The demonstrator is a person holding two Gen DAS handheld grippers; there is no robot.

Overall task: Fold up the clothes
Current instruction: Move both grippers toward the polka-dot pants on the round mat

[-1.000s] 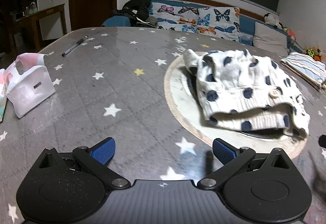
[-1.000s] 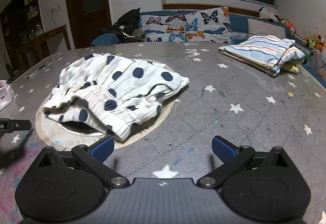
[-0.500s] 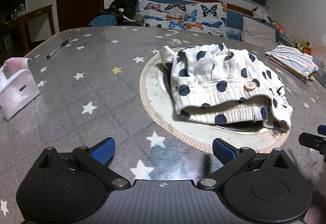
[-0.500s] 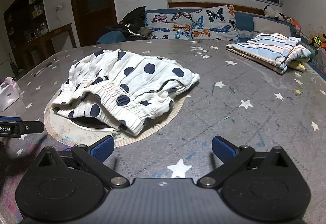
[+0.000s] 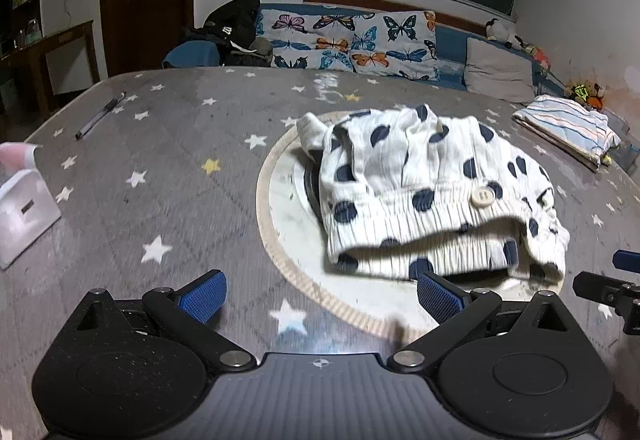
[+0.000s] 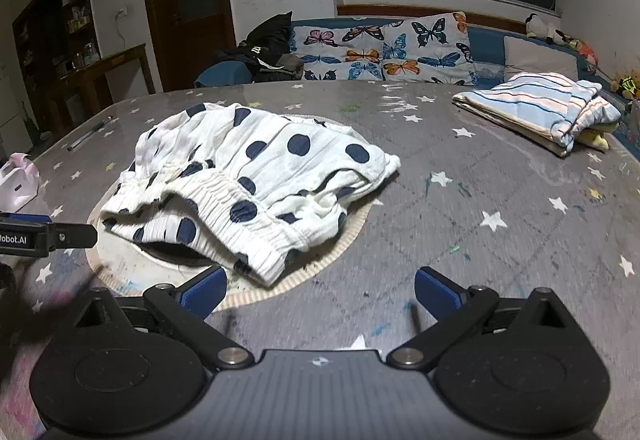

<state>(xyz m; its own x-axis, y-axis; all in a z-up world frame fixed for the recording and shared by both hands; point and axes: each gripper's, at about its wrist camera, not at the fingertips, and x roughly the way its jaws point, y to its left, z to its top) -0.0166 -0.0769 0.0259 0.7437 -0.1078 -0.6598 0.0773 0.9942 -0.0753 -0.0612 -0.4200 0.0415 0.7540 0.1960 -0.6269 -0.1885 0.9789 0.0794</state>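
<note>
Both the left claw (image 5: 320, 292) and right claw (image 6: 318, 290) gape wide, empty, the crumpled polka-dot garment (image 5: 432, 192) just ahead. Pinching one waistband layer could drag it bunched across the surface (image 6: 480, 240).

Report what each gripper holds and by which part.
Nothing. The left gripper and right gripper are open and empty, short of the polka-dot shorts.

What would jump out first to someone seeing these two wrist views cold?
The white garment with navy polka dots, lying crumpled on a round mat in the middle of the star-patterned table, elastic waistband and button toward the cameras. Next, the left gripper and right gripper, both open and empty just short of it. Far right on the table lies a folded striped cloth.
</note>
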